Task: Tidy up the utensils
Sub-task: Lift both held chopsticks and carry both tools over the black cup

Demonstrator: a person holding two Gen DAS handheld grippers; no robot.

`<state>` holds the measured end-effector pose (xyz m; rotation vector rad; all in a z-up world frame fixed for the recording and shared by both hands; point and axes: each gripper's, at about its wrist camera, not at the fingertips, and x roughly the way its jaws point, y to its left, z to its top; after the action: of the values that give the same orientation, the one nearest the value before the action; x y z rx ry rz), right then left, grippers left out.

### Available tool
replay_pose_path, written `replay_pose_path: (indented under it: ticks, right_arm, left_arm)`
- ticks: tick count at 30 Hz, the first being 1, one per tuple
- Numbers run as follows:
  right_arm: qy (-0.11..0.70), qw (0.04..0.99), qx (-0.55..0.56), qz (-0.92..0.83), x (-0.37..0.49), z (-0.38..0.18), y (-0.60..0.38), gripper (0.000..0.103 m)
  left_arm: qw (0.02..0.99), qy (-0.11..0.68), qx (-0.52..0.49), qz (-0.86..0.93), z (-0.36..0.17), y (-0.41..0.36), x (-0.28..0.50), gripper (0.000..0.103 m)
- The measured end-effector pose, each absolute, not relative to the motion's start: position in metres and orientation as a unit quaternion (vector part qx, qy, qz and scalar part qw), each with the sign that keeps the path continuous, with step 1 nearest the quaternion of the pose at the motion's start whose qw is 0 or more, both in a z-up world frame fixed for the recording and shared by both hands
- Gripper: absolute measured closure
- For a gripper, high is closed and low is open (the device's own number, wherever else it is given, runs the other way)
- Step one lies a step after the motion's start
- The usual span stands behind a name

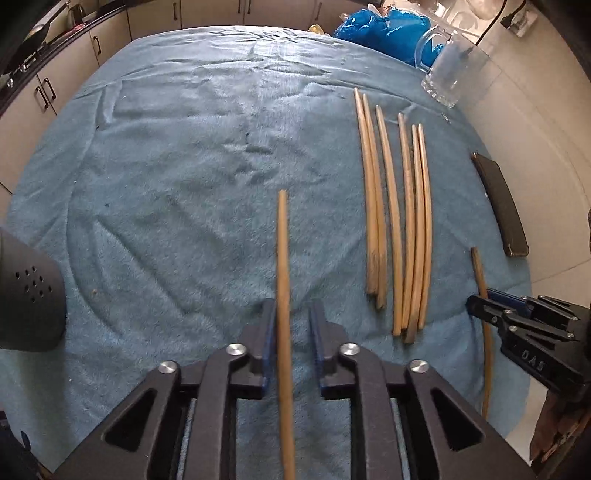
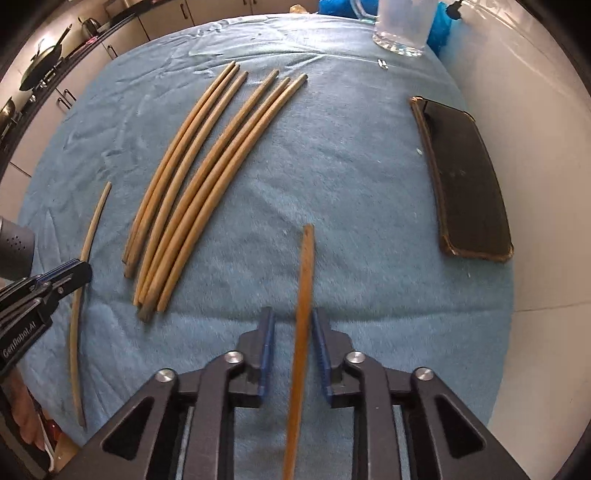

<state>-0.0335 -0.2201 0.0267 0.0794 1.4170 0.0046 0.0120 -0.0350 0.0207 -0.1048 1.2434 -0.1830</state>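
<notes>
Several wooden chopsticks (image 1: 399, 221) lie side by side on a blue towel (image 1: 184, 166); they also show in the right wrist view (image 2: 207, 177). My left gripper (image 1: 291, 314) has one chopstick (image 1: 283, 258) between its jaws, which stand slightly apart around it. My right gripper (image 2: 293, 325) has another chopstick (image 2: 304, 280) between its jaws, also with a small gap. The right gripper (image 1: 480, 306) shows at the right of the left wrist view with its chopstick (image 1: 484, 295). The left gripper (image 2: 79, 269) shows at the left of the right wrist view with its chopstick (image 2: 85, 258).
A glass mug (image 1: 450, 70) stands at the far right of the towel, also in the right wrist view (image 2: 400, 26). A black phone (image 2: 465, 177) lies at the right edge. A blue plastic bag (image 1: 384, 29) sits behind. A dark perforated object (image 1: 29, 288) is at the left.
</notes>
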Motion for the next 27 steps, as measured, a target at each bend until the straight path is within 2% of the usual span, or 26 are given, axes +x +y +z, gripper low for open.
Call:
replay_pose_path:
  ticks: [2, 3, 4, 8, 14, 27]
  right_arm:
    - [0.646, 0.762, 0.032, 0.001, -0.032, 0.027, -0.218, 0.077]
    - [0.642, 0.766, 0.026, -0.002, -0.033, 0.027, -0.216, 0.083]
    - [0.636, 0.772, 0.012, -0.005, -0.035, 0.028, -0.213, 0.095]
    - [0.608, 0.794, 0.025, -0.005, -0.049, 0.034, -0.215, 0.095]
    - [0.531, 0.845, 0.063, 0.011, -0.083, 0.077, -0.213, 0.095]
    - [0.401, 0.911, 0.070, 0.064, -0.124, 0.158, -0.162, 0.095]
  left_arm:
    - [0.810, 0.578, -0.046, -0.089, 0.021, -0.036, 0.011, 0.084]
    - [0.810, 0.577, -0.045, -0.095, 0.021, -0.036, 0.010, 0.096]
    - [0.807, 0.579, -0.053, -0.105, 0.020, -0.033, 0.007, 0.097]
    - [0.818, 0.554, -0.088, -0.129, 0.031, -0.020, -0.012, 0.097]
    - [0.846, 0.486, -0.128, -0.178, 0.068, 0.005, -0.053, 0.097]
    - [0.920, 0.323, -0.113, -0.191, 0.140, 0.046, -0.140, 0.097]
